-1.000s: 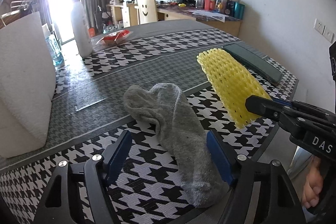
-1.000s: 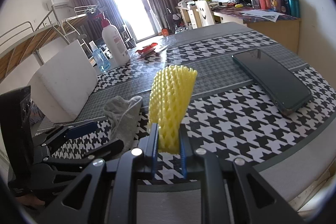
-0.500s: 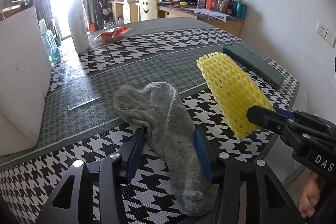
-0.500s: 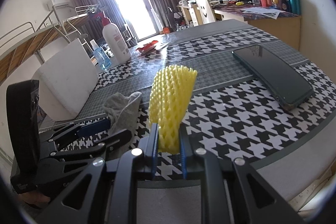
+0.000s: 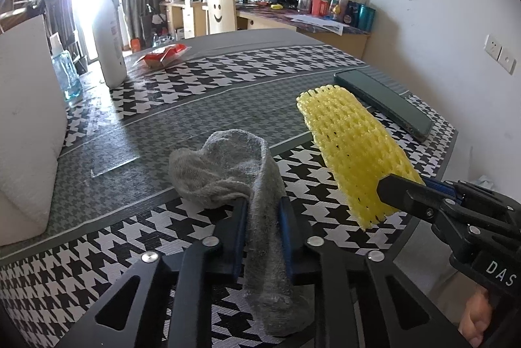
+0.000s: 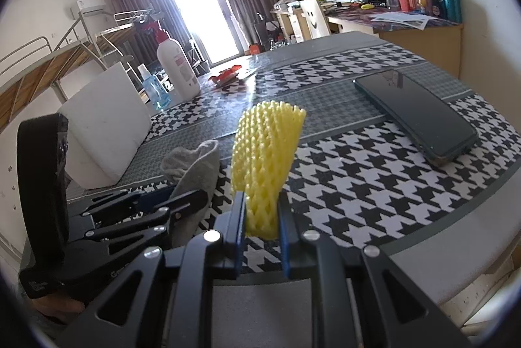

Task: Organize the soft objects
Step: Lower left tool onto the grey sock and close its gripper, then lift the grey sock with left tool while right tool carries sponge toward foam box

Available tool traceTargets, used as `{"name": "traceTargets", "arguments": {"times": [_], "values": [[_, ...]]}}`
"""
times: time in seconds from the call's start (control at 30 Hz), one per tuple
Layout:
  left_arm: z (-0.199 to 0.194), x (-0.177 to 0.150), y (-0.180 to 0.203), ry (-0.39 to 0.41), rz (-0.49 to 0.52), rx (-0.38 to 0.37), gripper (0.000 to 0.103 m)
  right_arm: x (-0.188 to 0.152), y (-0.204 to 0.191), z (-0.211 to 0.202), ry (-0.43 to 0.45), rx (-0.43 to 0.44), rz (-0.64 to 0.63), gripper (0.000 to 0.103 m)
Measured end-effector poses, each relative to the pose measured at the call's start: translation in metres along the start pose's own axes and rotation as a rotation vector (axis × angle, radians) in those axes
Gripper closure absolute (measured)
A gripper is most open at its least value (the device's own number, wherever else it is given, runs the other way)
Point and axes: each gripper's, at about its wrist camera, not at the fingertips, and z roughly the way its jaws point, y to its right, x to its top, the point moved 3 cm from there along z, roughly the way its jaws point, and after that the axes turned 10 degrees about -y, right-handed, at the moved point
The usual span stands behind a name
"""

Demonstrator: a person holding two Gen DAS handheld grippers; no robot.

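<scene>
Left gripper (image 5: pixel 262 211): its jaws have just been closing on the grey sock (image 5: pixel 247 178) and are now pinching its middle — the blue pads are pressing into the fabric from both sides.
Grey sock: lying on the houndstooth table (image 5: pixel 202 77), its open cuff bunching up at 12 o'clock beyond the fingertips, its toe end trailing back toward 6 o'clock between the fingers.
Right gripper (image 6: pixel 260 217): clamping the lower end of the yellow foam net (image 6: pixel 263 152), which is standing up out of the jaws and pointing toward 12 o'clock.
Yellow foam net: sitting at about 3 o'clock of the sock in the left wrist view, near it but apart.
Dark phone (image 6: pixel 420 116): lying flat on the table at 2 o'clock of the net — well apart from it.
White bottle (image 5: pixel 109 45): standing upright at 10 o'clock, far across the table.
</scene>
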Motion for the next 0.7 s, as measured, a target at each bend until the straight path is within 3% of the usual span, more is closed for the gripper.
{"name": "traceTargets", "arguments": {"times": [0.7], "values": [[-0.046, -0.009, -0.031, 0.097, -0.051, 0.062, 0.089, 0.004, -0.038, -0.007, 0.025, 0.023, -0.074, 0.081]]}}
